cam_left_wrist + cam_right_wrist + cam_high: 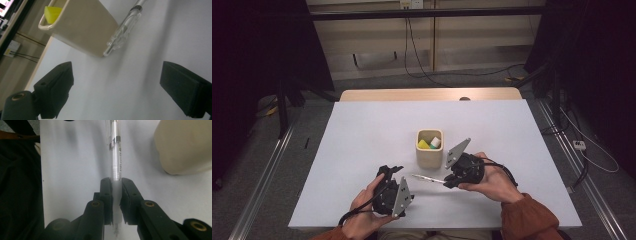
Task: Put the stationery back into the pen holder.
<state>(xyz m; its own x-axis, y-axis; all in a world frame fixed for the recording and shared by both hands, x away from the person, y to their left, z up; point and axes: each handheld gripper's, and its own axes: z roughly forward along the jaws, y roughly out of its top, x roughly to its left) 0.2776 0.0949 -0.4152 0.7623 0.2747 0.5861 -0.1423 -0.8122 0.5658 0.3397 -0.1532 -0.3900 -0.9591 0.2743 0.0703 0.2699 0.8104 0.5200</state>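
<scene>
Standing mid-worktop point(362, 150), a beige square holder point(429, 155) carrying a yellow piece point(424, 144) and a white piece point(435, 142); trailing across grey floor point(452, 81) beyond, black cables point(417, 60).

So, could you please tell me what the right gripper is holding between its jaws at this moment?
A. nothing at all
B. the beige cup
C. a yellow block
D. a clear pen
D: in the right gripper view the right gripper has its jaws shut on the clear pen, which juts out over the white table beside the beige cup.
</scene>
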